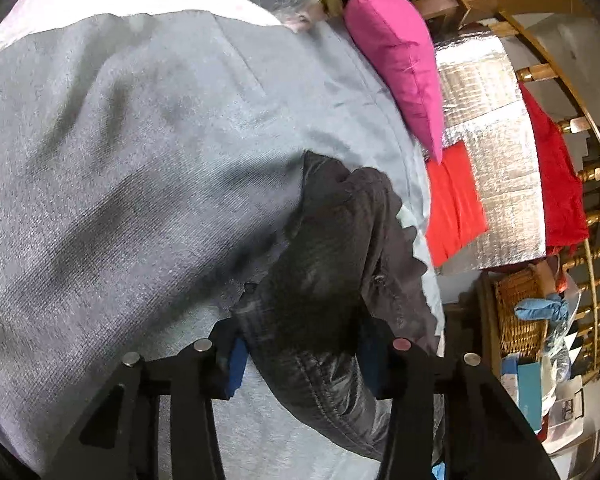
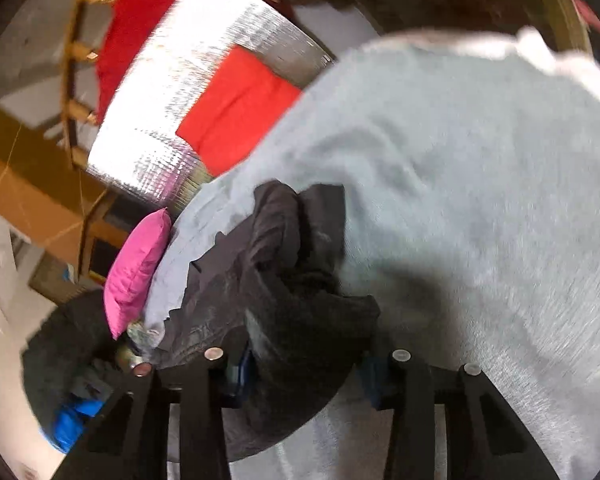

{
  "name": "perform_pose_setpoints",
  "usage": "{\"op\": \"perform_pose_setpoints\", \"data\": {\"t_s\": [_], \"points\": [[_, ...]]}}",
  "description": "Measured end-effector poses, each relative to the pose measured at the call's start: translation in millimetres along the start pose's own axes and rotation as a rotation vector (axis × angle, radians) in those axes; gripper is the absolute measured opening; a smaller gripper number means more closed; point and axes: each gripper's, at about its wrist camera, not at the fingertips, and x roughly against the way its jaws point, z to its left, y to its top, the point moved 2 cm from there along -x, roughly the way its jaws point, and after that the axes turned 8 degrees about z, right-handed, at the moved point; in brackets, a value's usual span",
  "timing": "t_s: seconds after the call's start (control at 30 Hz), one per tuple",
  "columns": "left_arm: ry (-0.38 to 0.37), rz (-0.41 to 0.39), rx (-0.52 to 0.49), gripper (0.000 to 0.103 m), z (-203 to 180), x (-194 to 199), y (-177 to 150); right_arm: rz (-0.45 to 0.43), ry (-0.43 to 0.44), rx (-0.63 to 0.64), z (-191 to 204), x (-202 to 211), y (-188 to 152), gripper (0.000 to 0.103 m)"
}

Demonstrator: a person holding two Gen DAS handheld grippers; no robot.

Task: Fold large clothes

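Note:
A dark grey-black jacket (image 1: 332,248) lies bunched on a grey cloth-covered surface (image 1: 120,160). My left gripper (image 1: 304,356) has the jacket's shiny quilted fabric between its blue-padded fingers and is shut on it. In the right wrist view the same jacket (image 2: 284,264) lies crumpled on the grey surface (image 2: 480,200). My right gripper (image 2: 304,368) is shut on a thick bunch of it, which hides the pads' inner faces. The right view is blurred by motion.
A pink cushion (image 1: 396,60) leans at the surface's far edge, also in the right wrist view (image 2: 138,272). A folded red cloth (image 1: 454,204) lies on a silver foil mat (image 1: 496,160). A wicker basket (image 1: 520,312), clutter and a gold railing (image 1: 596,208) stand beyond.

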Motion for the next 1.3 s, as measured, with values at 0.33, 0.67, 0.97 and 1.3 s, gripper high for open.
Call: {"op": "perform_pose_setpoints", "data": {"t_s": [0.33, 0.67, 0.97, 1.3], "points": [[0.035, 0.053, 0.046, 0.073, 8, 30, 4, 0.244, 0.114, -0.226, -49, -2, 12, 0.055], [0.182, -0.21, -0.198, 0.088, -22, 74, 25, 0.031, -0.048, 0.004, -36, 56, 39, 0.066], [0.293, -0.128, -0.258, 0.088, -40, -3, 36, 0.102, -0.129, 0.056, 1, -37, 54, 0.058], [0.506, -0.204, -0.399, 0.031, -52, -30, 48, 0.063, -0.23, 0.157, 16, -76, 60, 0.027]]}}
